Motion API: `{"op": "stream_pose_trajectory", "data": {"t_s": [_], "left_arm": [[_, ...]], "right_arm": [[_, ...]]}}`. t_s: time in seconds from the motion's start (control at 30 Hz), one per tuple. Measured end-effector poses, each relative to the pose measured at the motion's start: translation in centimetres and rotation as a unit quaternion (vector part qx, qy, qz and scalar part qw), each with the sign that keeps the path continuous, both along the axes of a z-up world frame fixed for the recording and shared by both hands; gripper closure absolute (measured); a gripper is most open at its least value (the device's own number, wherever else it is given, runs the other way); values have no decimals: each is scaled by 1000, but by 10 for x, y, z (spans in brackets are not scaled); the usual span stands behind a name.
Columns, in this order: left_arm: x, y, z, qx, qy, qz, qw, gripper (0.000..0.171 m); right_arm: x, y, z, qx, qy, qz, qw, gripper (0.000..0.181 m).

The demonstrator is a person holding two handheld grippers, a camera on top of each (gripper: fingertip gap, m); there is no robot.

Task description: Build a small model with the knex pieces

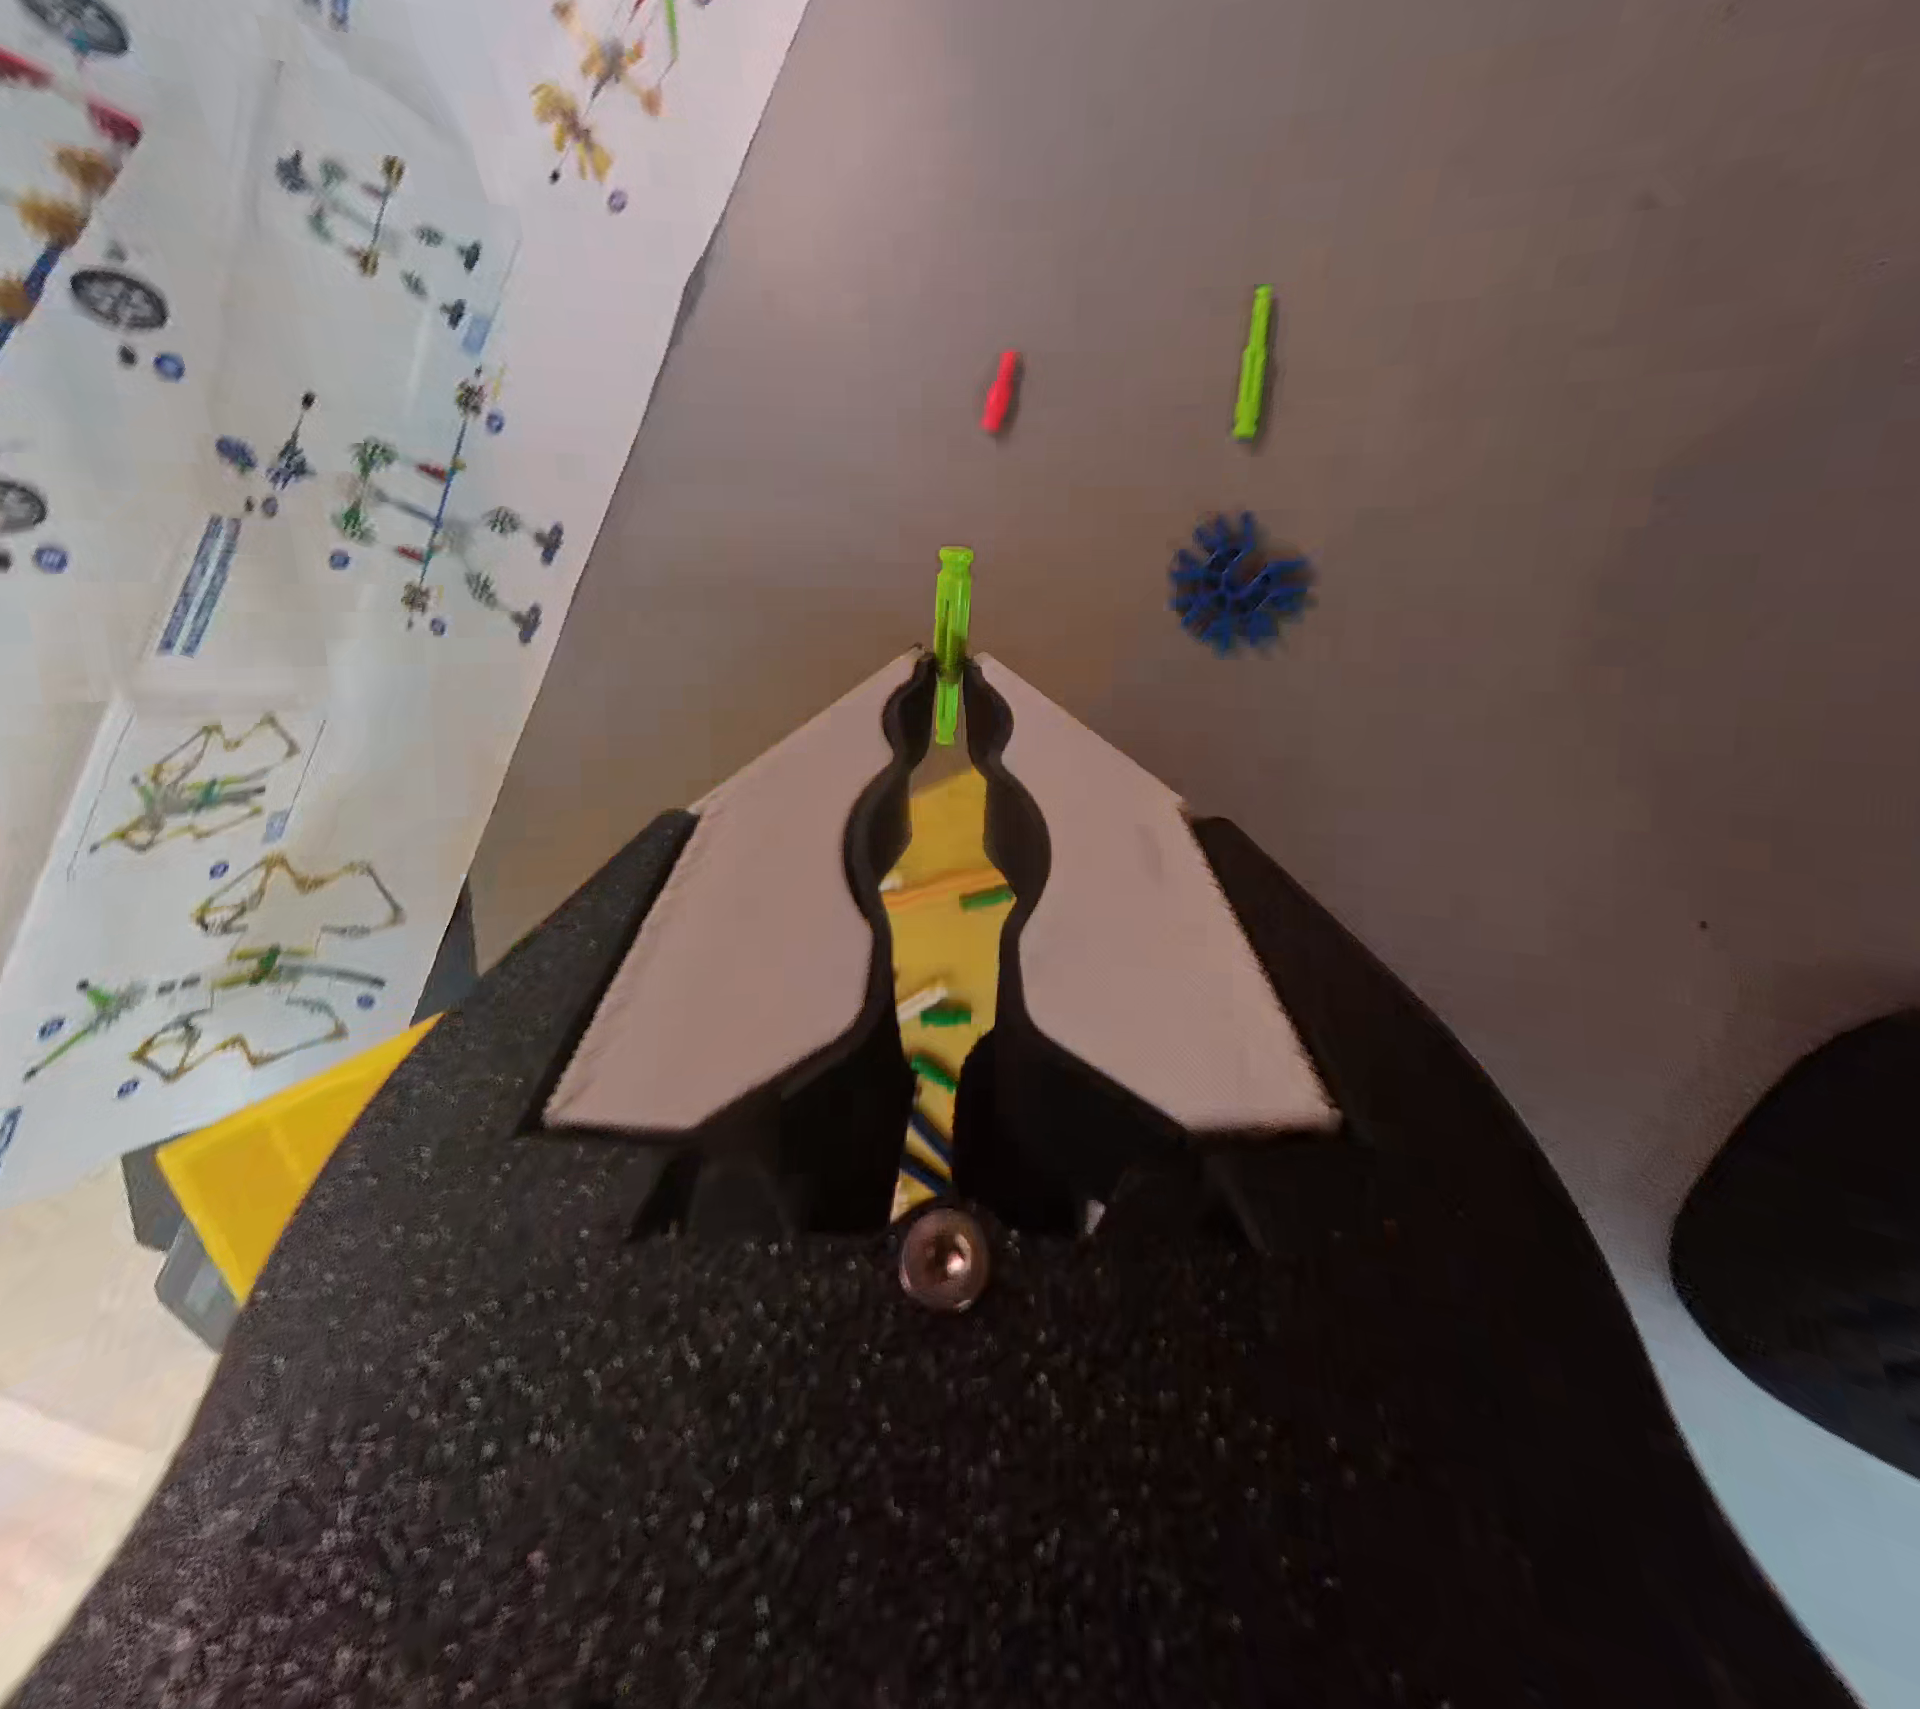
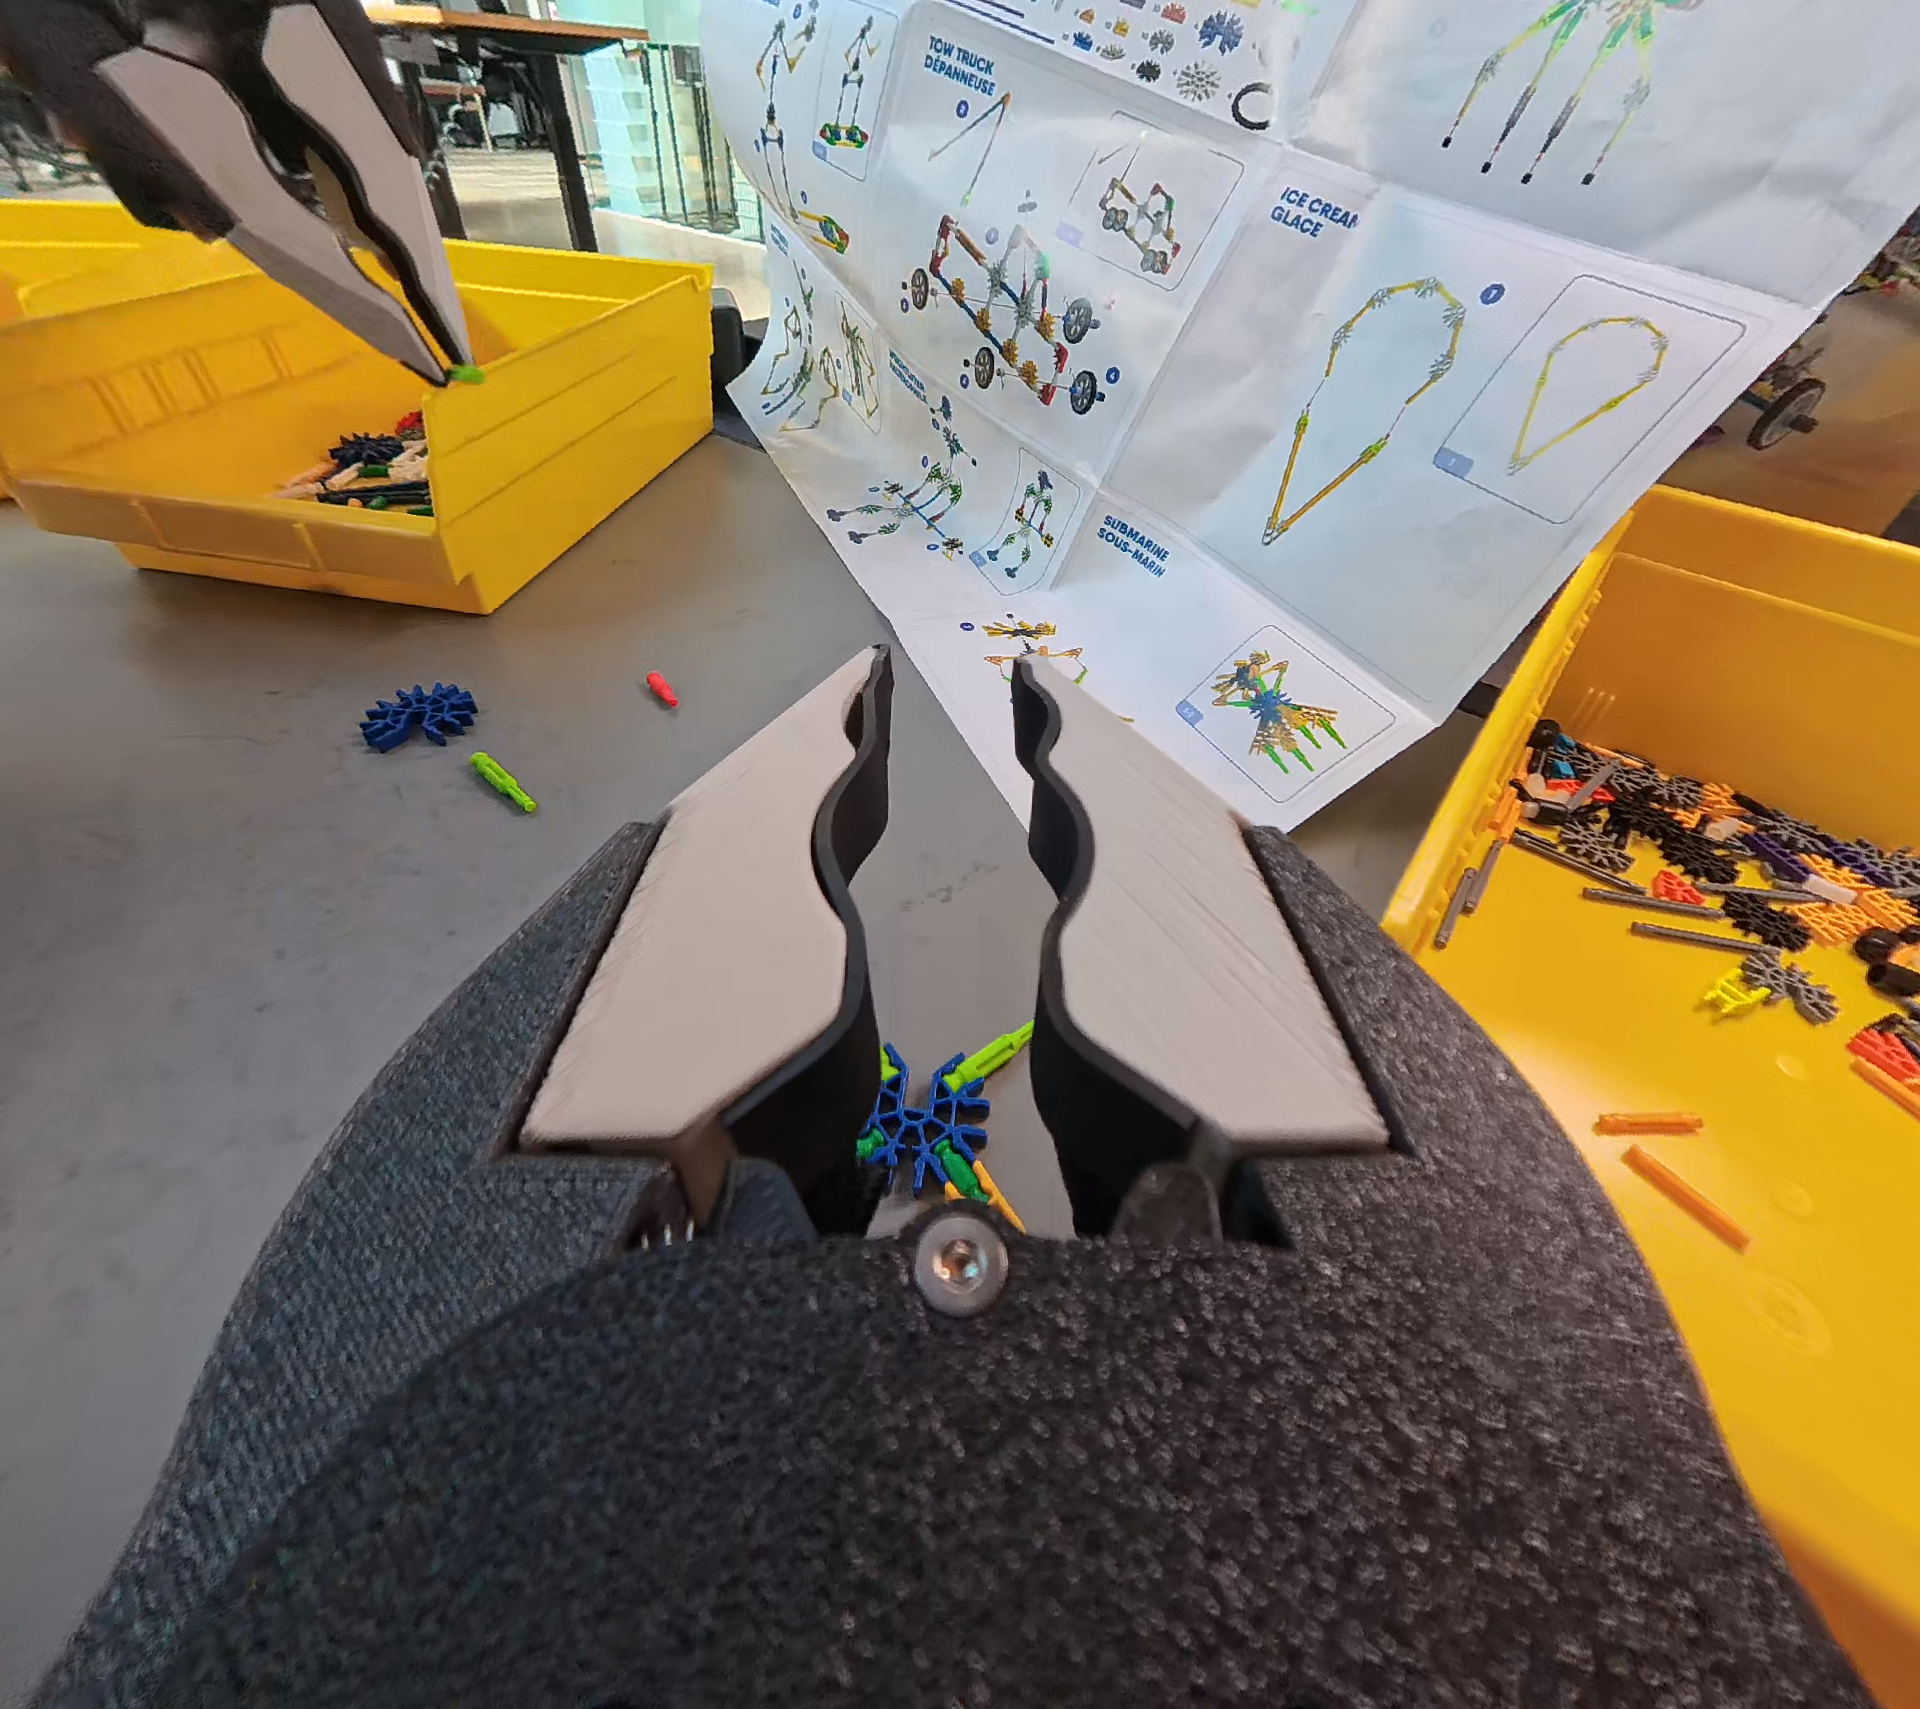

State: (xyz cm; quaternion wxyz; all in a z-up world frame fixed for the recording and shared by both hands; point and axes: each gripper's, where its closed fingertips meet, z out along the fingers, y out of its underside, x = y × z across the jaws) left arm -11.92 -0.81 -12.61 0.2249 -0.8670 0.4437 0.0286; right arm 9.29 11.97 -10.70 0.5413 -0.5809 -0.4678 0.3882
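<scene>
My left gripper [image 1: 948, 667] is shut on a short green rod [image 1: 951, 620], held at its tips above a yellow bin [image 1: 281, 1140]; in the right wrist view the left gripper [image 2: 449, 371] hangs over that bin [image 2: 582, 454]. On the grey table lie a blue snowflake connector [image 1: 1236, 584], a second green rod [image 1: 1252, 366] and a small red rod [image 1: 1000, 394]; they also show in the right wrist view as connector [image 2: 419, 714], green rod [image 2: 502, 781] and red rod [image 2: 661, 688]. My right gripper [image 2: 951, 672] is open and empty above a small blue-and-green built piece [image 2: 925, 1124].
A large folded instruction sheet [image 2: 1299, 257] stands upright behind the table; it also shows in the left wrist view [image 1: 312, 412]. A second yellow bin [image 2: 1683, 828] with several loose parts sits at the right. The left bin holds several rods and connectors [image 2: 369, 470]. Tip to tip, the grippers are about 25 cm apart. The small blue-and-green built piece [image 2: 925, 1124] is about 12 cm from my right fingertips and 30 cm from my left.
</scene>
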Motion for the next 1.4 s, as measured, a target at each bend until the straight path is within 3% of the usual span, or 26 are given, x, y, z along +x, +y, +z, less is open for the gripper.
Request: {"op": "stream_pose_trajectory", "data": {"t_s": [0.1, 0.2, 0.4, 0.5, 0.57, 0.67, 0.73, 0.8, 0.87, 1.0, 1.3, 1.4], "left_arm": [[53, 6, -37, -19, 7, -22, 1000, 166], [71, 16, -78, -46, 17, 1, 999, 166], [75, 15, -102, -82, 5, 21, 996, 165], [76, 14, -77, -60, -31, 23, 997, 157], [61, 25, -30, 0, -68, 50, 996, 158], [-14, 46, 42, 95, -85, 147, 981, 158], [-90, 45, 50, 91, -46, 238, 966, 150], [-149, 36, 30, 53, -44, 316, 946, 152], [-184, 22, -6, 0, -57, 367, 929, 152], [-204, -3, -61, -60, -28, 336, 939, 154], [-198, -7, -90, -96, -18, 268, 959, 148], [-195, -4, -93, -105, -33, 266, 958, 157]], "right_arm": [[0, -2, 0, 4, -1, 1, 1000, 160], [1, -2, 4, 9, 2, -2, 1000, 161], [5, -2, 12, 14, 14, -4, 1000, 161], [4, -4, 13, 15, 15, 1, 1000, 161], [5, -5, 15, 19, 15, 1, 1000, 161], [5, -6, 17, 17, 20, 4, 1000, 161], [4, -7, 16, 14, 21, 8, 1000, 161], [3, -8, 15, 13, 18, 11, 1000, 161], [2, -10, 16, 17, 17, 12, 1000, 161], [3, -9, 15, 22, 13, 8, 1000, 161], [0, -4, 2, 1, -1, 9, 1000, 161], [0, -3, 0, 0, -3, 7, 1000, 161]]}}
